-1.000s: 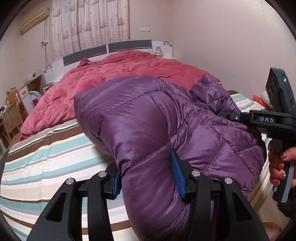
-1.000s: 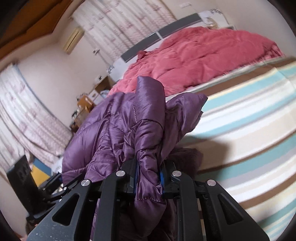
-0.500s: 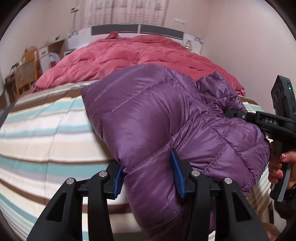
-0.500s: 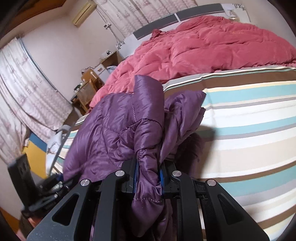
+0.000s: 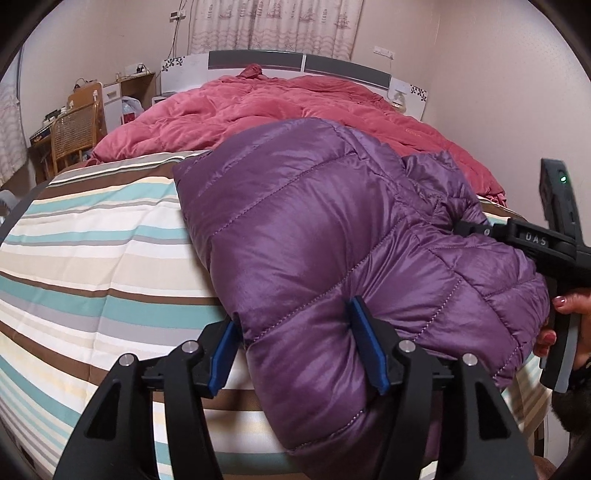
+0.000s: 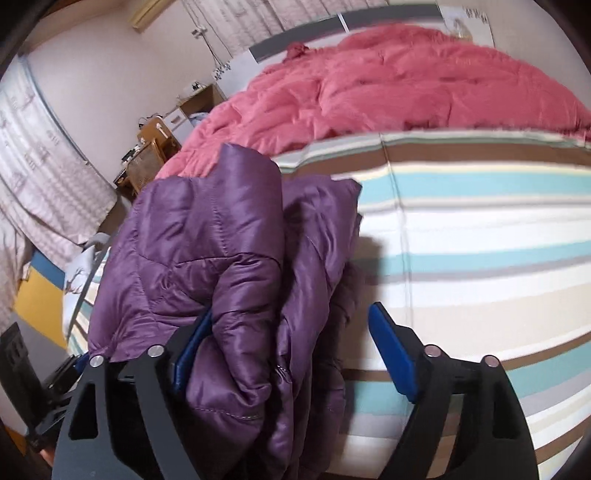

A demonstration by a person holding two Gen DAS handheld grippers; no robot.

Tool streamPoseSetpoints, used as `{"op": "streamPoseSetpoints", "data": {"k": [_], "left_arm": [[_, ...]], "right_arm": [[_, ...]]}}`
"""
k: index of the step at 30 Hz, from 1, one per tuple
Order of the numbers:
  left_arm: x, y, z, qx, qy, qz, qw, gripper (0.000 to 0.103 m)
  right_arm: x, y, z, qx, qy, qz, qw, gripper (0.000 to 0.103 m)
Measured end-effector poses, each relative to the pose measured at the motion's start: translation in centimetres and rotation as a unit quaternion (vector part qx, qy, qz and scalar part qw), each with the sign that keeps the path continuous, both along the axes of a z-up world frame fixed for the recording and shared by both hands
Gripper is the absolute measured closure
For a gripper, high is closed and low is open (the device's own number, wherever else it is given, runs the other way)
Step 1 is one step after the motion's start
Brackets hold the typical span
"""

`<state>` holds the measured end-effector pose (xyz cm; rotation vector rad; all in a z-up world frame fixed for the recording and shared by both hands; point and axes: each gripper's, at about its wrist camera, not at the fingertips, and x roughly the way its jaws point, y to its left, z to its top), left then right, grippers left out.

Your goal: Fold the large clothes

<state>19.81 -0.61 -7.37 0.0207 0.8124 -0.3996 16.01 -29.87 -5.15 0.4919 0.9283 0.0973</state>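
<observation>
Right wrist: jacket [image 6: 207,258] at bed edge (striped sheet [image 6: 480,258] bare)

Place: bedroom in a home
Bed: striped sheet [image 5: 92,258], pink quilt [image 5: 295,103], headboard [image 5: 258,61]
Window side: patterned curtains [image 5: 277,22]
Corner: wicker chair [image 5: 74,133], cluttered desk [image 5: 129,79]
Walls: plain, pale pink
</observation>
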Motion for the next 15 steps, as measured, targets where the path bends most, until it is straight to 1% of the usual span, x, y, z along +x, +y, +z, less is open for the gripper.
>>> {"op": "streamPoseSetpoints", "data": {"k": [2,3,4,5,6,7,8,9,12,15], "left_arm": [[0.0,0.2,0.0,0.002,0.001,-0.003,1.0,0.044],[0.0,0.2,0.0,0.002,0.001,-0.005,1.0,0.044],[0.1,0.2,-0.1,0.002,0.003,-0.006,1.0,0.044],[0.0,0.3,0.0,0.001,0.003,-0.007,1.0,0.044],[0.1,0.3,0.0,0.001,0.003,-0.008,1.0,0.044],[0.2,0.3,0.0,0.003,0.003,-0.009,0.9999,0.044],[0.1,0.2,0.1,0.007,0.001,-0.01,0.9999,0.044],[0.2,0.0,0.2,0.015,-0.005,-0.011,0.9998,0.044],[1.1,-0.1,0.5,0.039,-0.018,-0.008,0.999,0.044],[2.8,0.7,0.8,0.047,-0.02,0.004,0.9987,0.044]], "right_arm": [[0.4,-0.6,-1.3,0.047,0.018,-0.003,0.999,0.017],[0.7,-0.9,-2.1,0.085,0.025,0.0,0.996,0.02],[0.8,-1.0,-2.6,0.11,0.027,0.004,0.994,0.025],[1.0,-0.9,-3.0,0.134,0.027,0.004,0.991,0.037],[1.1,-0.7,-3.0,0.14,0.022,0.006,0.99,0.046],[1.2,-0.3,-2.5,0.132,0.011,0.016,0.991,0.052],[1.3,0.2,-1.9,0.116,0.0,0.026,0.993,0.061],[1.5,0.9,-1.2,0.098,-0.011,0.036,0.995,0.067],[2.4,2.2,0.1,0.078,-0.034,0.043,0.995,0.07],[3.4,3.2,0.3,0.076,-0.05,0.036,0.995,0.07]]}}
